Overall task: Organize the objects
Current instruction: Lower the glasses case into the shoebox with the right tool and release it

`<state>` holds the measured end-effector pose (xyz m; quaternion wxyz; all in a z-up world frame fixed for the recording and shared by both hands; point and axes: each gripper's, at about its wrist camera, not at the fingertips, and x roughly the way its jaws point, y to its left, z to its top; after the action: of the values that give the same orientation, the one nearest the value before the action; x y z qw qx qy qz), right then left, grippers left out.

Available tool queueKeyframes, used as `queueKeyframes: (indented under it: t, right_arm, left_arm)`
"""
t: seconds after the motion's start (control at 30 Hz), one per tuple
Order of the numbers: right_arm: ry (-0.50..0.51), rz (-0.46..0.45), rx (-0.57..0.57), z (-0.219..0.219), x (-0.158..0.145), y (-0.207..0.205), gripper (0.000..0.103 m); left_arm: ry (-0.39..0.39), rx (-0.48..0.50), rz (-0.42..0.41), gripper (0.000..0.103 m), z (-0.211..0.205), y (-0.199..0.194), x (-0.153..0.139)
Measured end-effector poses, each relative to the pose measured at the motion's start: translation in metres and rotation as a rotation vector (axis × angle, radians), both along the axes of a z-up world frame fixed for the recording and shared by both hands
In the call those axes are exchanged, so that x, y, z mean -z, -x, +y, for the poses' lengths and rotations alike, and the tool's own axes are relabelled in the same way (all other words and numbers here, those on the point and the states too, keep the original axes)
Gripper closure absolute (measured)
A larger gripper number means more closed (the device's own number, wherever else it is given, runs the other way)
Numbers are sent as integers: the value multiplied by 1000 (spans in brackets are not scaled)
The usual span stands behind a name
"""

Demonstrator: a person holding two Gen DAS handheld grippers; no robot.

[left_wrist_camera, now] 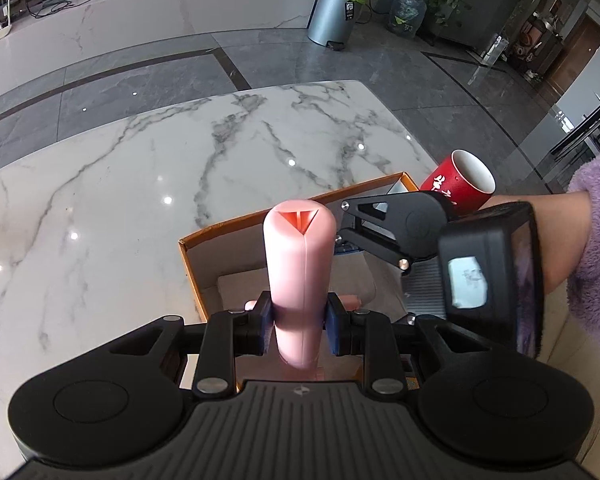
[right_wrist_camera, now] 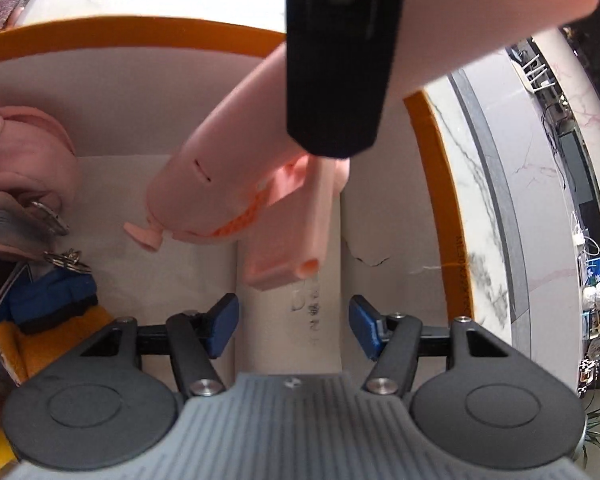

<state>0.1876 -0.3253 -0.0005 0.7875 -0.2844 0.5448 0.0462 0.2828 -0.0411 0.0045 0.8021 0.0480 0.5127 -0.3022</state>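
My left gripper is shut on a long pink plastic tool, its blue pads pressing both sides of the body. It holds the tool over an orange-rimmed cardboard box. In the right wrist view the pink tool hangs low inside the box, with a black finger of the left gripper across it. My right gripper is open above the box floor, just below the tool's handle, with nothing between its pads. It also shows in the left wrist view as the right gripper, beside the tool.
A red mug stands behind the right gripper near the box's far corner. In the box's left part lie a pink pouch with a chain, key rings and a blue item. The marble table spreads left. A purple sleeve is at right.
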Motion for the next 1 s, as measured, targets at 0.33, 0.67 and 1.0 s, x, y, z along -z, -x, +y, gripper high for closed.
queueKeyframes:
  t: [0.33,0.67,1.0]
  right_arm:
    - [-382,-93,232,-18,-73,27,73]
    - [-505,-186,477,-46,-79,51,94]
    - [-487,-257,531,-31,-86,66,88]
  left_arm:
    - [43,-41,19,72,-4,6,10]
    - [202,-128,113,72,12,10,21]
    - [348,-183,172,72,22,8,26]
